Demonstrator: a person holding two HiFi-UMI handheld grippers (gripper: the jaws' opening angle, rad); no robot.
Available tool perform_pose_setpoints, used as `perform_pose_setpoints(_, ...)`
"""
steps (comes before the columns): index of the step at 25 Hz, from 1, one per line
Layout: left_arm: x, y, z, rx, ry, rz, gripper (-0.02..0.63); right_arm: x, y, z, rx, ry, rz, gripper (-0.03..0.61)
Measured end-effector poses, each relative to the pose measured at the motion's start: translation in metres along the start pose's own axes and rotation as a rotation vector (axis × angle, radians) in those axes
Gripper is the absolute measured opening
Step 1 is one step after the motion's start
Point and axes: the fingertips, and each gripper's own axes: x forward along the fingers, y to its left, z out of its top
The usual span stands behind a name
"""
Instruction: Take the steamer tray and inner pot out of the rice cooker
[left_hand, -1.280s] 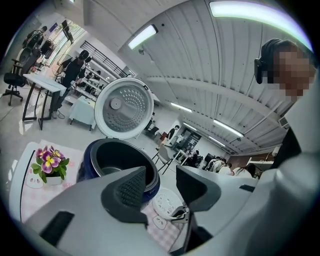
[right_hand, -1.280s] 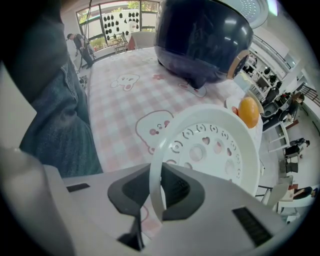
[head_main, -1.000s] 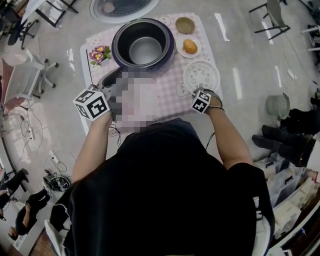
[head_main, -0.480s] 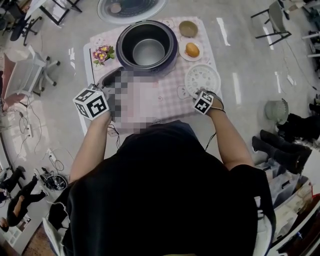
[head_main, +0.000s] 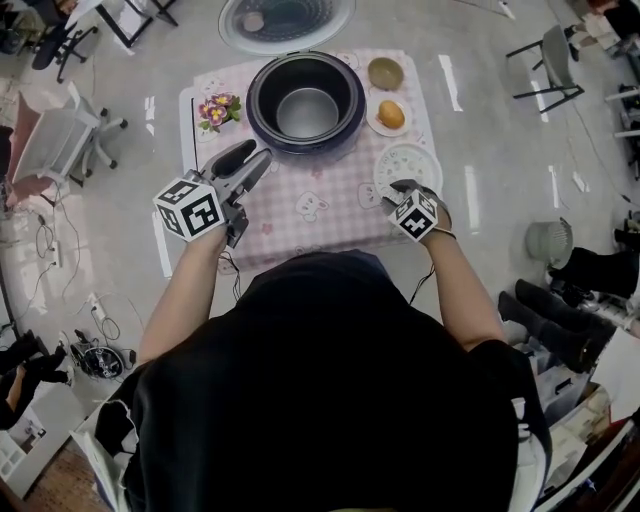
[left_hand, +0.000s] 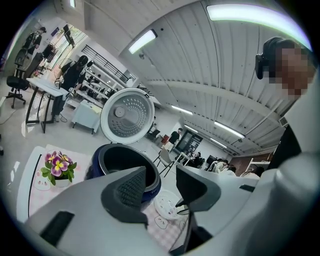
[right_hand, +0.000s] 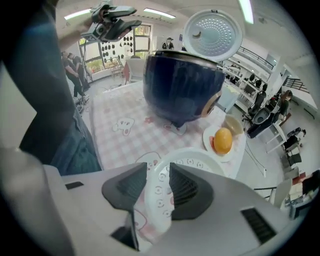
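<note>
Looking down from the head view, the dark rice cooker stands at the far side of a pink checked tablecloth, its lid thrown open behind it. The silver inner pot sits inside the cooker. The white steamer tray is out, lying on the cloth to the cooker's right, just beside a plate with an orange. The right gripper is at the tray's near edge. The left gripper hangs in front of the cooker, apart from it, near a small pot of flowers.

From the left gripper view, the left gripper has its jaws spread wide with nothing between them. The cooker's blue wall and raised lid lie beyond, the tray low in the gap, well away.

From the right gripper view, the right gripper has its jaws a little apart, with the near rim of the tray standing between them. The cooker and the orange are farther back.
</note>
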Motion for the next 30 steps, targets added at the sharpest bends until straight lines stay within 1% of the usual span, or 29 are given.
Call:
perform_pose_setpoints(2,-0.001,0.003,-0.009,0.006,0.022,0.011,0.21,-0.002,-0.003,0.008,0.022,-0.046,-0.005,0.161)
perform_pose_setpoints(4,-0.003,0.005,-0.014,0.01,0.034,0.02,0.21,-0.011,-0.012,0.02,0.035,-0.098,-0.032,0.163)
perform_pose_setpoints(10,-0.022,-0.008,0.003,0.002,-0.015,0.015,0.209,-0.084,-0.056,0.079,0.024,-0.239,-0.193,0.163)
perform_pose_setpoints(13,-0.029,-0.012,0.002,0.004,-0.019,0.014,0.21,-0.107,-0.065,0.104,0.055,-0.327,-0.229,0.163)
perform_pose_setpoints(18,-0.027,-0.003,-0.012,0.006,-0.002,0.04,0.21,-0.111,-0.07,0.13,0.174,-0.48,-0.218,0.163)
perform_pose_setpoints(22,-0.037,-0.003,-0.01,0.008,-0.013,0.046,0.21,-0.131,-0.07,0.148,0.222,-0.561,-0.232,0.163)
perform_pose_setpoints(24,-0.031,0.003,-0.014,0.014,-0.006,0.057,0.21,-0.124,-0.077,0.145,0.246,-0.587,-0.234,0.164)
perform_pose_setpoints(27,0.0,0.023,-0.029,0.025,0.028,0.085,0.21,-0.086,-0.098,0.127,0.309,-0.613,-0.198,0.167)
perform_pose_setpoints(30,0.009,0.028,-0.03,0.027,0.034,0.093,0.21,-0.078,-0.105,0.124,0.359,-0.64,-0.168,0.17)
